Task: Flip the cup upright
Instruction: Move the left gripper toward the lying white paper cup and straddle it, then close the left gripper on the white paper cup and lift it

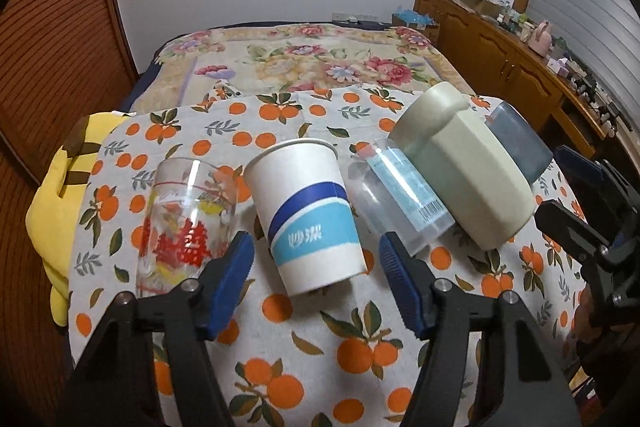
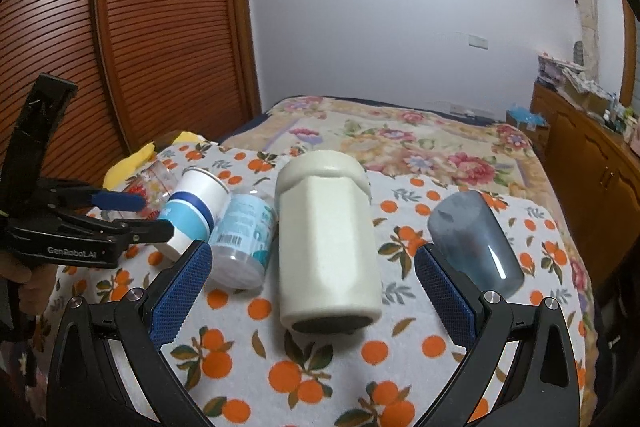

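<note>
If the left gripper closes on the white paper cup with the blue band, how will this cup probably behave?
The paper cup looks thin-walled, so it is probably light and may crumple if the left gripper, jaws open, squeezes hard. It appears to lie tilted on its side on the tablecloth; being round and tapered, it would likely roll in a curve if nudged.

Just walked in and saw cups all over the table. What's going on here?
A person holds a hand-held gripper in each hand over a table with an orange-print cloth, where five cups lie on their sides. The left hand-held gripper is open and lined up with the paper cup, not touching it. The right hand-held gripper is open around the cream mug, without gripping it. A printed glass, a clear plastic cup and a grey-blue cup lie untouched. Nothing stands upright yet.
</note>
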